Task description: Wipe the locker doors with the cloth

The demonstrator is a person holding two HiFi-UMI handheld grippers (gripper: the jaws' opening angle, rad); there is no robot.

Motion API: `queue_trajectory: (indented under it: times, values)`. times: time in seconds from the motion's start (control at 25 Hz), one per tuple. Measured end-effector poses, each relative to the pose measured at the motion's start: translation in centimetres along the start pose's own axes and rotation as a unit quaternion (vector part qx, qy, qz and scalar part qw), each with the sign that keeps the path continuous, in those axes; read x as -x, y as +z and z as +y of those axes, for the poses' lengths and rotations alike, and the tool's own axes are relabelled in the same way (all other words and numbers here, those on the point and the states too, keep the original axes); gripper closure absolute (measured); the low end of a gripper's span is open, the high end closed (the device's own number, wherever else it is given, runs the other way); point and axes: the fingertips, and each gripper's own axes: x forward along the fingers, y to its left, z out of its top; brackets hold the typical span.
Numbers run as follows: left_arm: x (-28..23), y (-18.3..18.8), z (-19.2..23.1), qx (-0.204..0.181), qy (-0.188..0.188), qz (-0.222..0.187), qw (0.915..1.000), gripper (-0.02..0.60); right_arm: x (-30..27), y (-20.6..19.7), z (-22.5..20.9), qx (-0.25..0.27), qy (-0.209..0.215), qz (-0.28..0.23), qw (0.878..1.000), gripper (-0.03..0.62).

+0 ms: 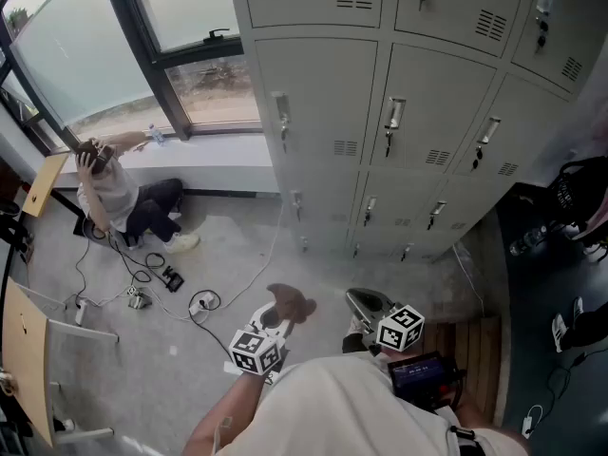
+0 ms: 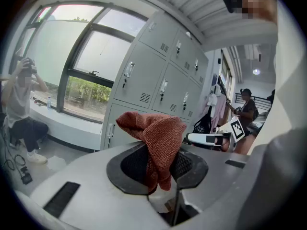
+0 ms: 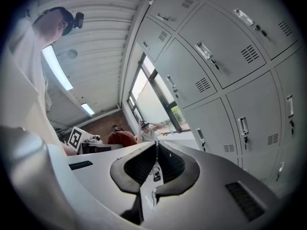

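A rust-red cloth (image 2: 156, 140) is pinched between the jaws of my left gripper (image 2: 160, 169) and bunches up above them. From the head view the cloth (image 1: 288, 304) shows as a brown lump ahead of the left gripper (image 1: 273, 323), low in the frame. My right gripper (image 1: 366, 302) is beside it, shut and empty, its jaws (image 3: 156, 169) touching. Grey locker doors (image 1: 408, 112) stand ahead, some distance from both grippers. In the right gripper view the lockers (image 3: 225, 80) fill the right side and the cloth (image 3: 122, 138) shows at left.
A person (image 1: 119, 193) crouches on the floor by the window sill (image 1: 180, 150) at left. Cables and small devices (image 1: 161, 288) lie on the grey floor. A wooden pallet (image 1: 470, 345) and dark bags (image 1: 579, 193) lie at right. Another person (image 2: 244, 109) stands far right.
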Motion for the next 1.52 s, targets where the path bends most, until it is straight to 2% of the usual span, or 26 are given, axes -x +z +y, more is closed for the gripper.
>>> queue_trajectory:
  times: [0.28,0.44,0.6,0.84,1.04,1.24,1.4,1.52]
  values:
    - [-9.2,4.2,-1.8,-0.012,-0.031,0.002,0.9994,0.492,-1.2,6.0,-7.8,0.015,0.016,0.006,1.0,0.571]
    - [-14.1,6.8,-0.5,-0.017,-0.011,0.003,0.9998,0.492,-2.4,8.9,-11.7,0.016,0.031,0.014,0.999,0.571]
    - [-19.3,8.9,0.2,-0.038,0.002,0.008,0.9992,0.492,-3.0,11.7,-15.8,0.018,0.036,0.012,0.999,0.571]
    - [-25.1,10.7,0.5,-0.07,0.03,0.026,0.9968,0.492,-3.1,13.7,-19.8,0.009,0.033,0.006,0.999,0.571]
    - [-30.8,13.2,0.9,-0.106,0.025,0.023,0.9938,0.492,-2.9,14.5,-21.0,0.005,0.011,0.005,1.0,0.571]
    - [-35.9,15.2,0.4,-0.125,-0.003,0.023,0.9919,0.492,-2.0,15.3,-22.3,-0.002,-0.036,-0.015,0.999,0.571]
    - [-39.7,15.9,-0.3,-0.168,-0.022,0.032,0.985,0.492,-1.7,15.0,-22.6,-0.014,-0.07,-0.021,0.997,0.571]
    - [-40.7,15.8,-0.4,-0.193,-0.032,0.033,0.9801,0.492,-1.9,15.0,-22.3,-0.011,-0.085,-0.02,0.996,0.571]
